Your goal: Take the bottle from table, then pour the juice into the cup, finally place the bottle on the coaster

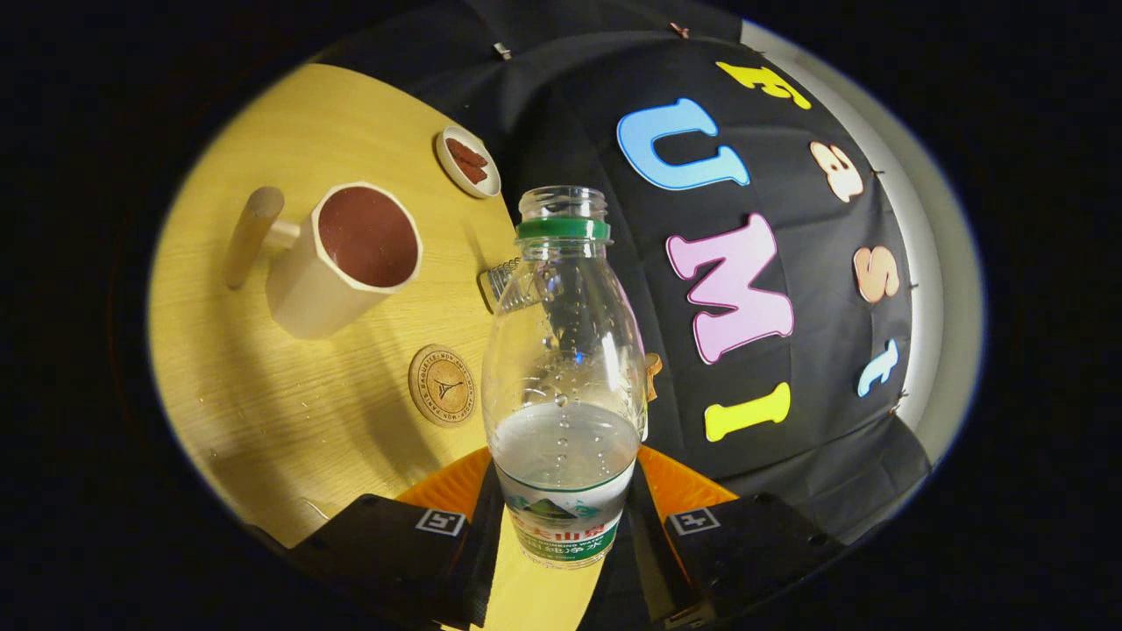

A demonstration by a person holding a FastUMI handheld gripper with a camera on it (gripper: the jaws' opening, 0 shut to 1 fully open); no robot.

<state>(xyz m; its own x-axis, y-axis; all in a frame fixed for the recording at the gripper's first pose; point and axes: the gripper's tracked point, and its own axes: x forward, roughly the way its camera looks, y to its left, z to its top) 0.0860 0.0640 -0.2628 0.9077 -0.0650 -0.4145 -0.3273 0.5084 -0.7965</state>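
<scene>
Bottle point(564, 350) is sitting between the fingers of the tool point(561, 526), gripped low on its labelled lower body, both fingers pressing in on its sides. Its long axis is running straight away from the tool, mouth pointing ahead, neck open, a green ring showing below the threads. Clear liquid is filling only the lower part of it, level lying just above the label; droplets and bubbles are clinging to the bare wall above.

Beyond the fingers and a little to the left, a round wooden coaster point(443, 385) is lying flat on the table point(263, 386), close beside the bottle's body and bare on top. Farther out on the same side, a cream cup point(346, 258) is standing with a wooden handle sticking out on its far-left side; its inside is showing a dark reddish-brown fill or lining, cannot tell which. Past the cup, a small white dish point(468, 161) is holding reddish-brown pieces near the table's far edge. A small wire object point(500, 279) is peeking out behind the bottle's shoulder.

Open pale wood is lying between coaster and cup. The table's edge is running just behind the bottle, against the black cloth wall point(789, 421).
</scene>
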